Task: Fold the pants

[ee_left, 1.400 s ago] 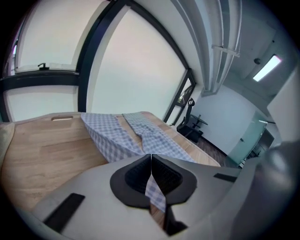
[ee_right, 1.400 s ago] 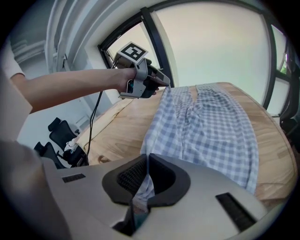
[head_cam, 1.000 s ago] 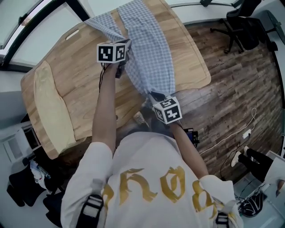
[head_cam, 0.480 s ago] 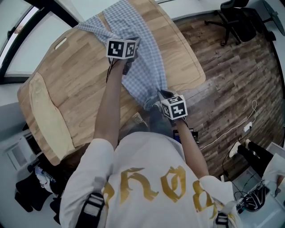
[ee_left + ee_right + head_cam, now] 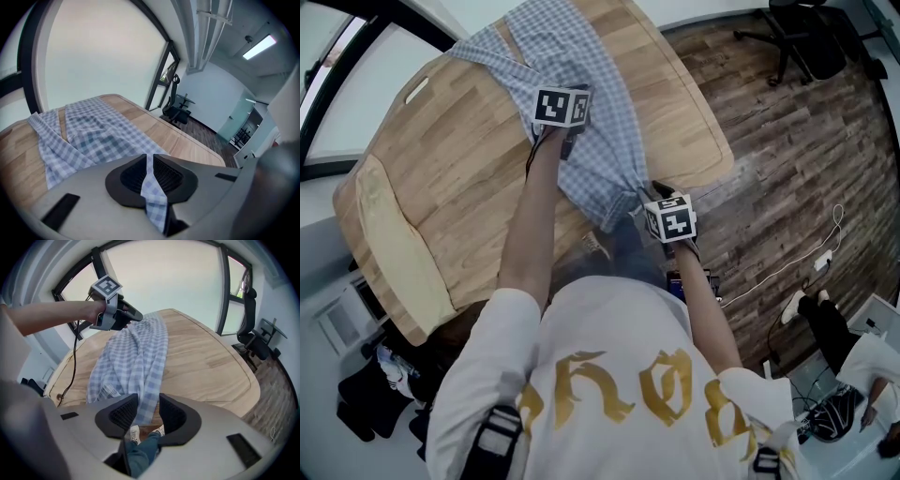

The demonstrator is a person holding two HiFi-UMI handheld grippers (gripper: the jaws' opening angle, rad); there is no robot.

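nearest the person, at the near edge of the counter, the right hand-held gripper has just been opening. its jaws now stand a little apart, and the near end of the pants hangs loose in the gap. neither pad seems to press on the cloth, so i read this end as let go.

the blue-and-white checked pants lie lengthwise on the wood, running from that near edge toward the far end of the counter. they are bunched into a narrow strip along the middle.

farther along, about midway up the garment, the left hand-held gripper is pressed together on a thin fold of the checked cloth (a strip of it runs straight between the ribbed pads). beyond it the two legs fan out flat toward the far left, with bare wood showing between them.

the step looks like setting the pants down and straightening them before a fold. no clean crosswise fold shows yet, so most of the task seems to remain. the next move probably calls for the left pinch to lay its cloth flat. the right jaws would then need a fresh hold on the near end to carry it over the far part, edges matched.
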